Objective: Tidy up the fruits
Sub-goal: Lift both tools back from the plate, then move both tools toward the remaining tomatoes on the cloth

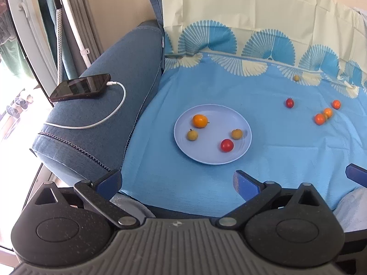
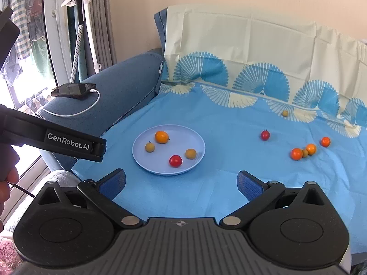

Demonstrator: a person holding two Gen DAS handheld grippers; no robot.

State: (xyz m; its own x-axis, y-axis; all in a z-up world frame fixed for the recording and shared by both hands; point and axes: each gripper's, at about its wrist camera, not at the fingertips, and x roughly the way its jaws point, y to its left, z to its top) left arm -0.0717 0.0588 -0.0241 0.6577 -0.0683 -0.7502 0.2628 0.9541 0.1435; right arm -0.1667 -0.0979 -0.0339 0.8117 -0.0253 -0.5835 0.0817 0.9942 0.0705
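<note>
1. The left hand-held gripper [image 1: 177, 183] and the right hand-held gripper [image 2: 181, 183] both hang above the blue cloth [image 1: 263, 160] with jaws spread wide, holding nothing.
2. The plate [image 1: 206, 158] holds four fruits, among them a red tomato [image 1: 227, 145].
3. Six more fruits lie on the cloth to the right, including a second red tomato [image 1: 289, 102].

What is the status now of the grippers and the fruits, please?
Left gripper and right gripper open, empty. Four fruits on plate; six loose on blue cloth, red tomato nearest. Path clear.
</note>
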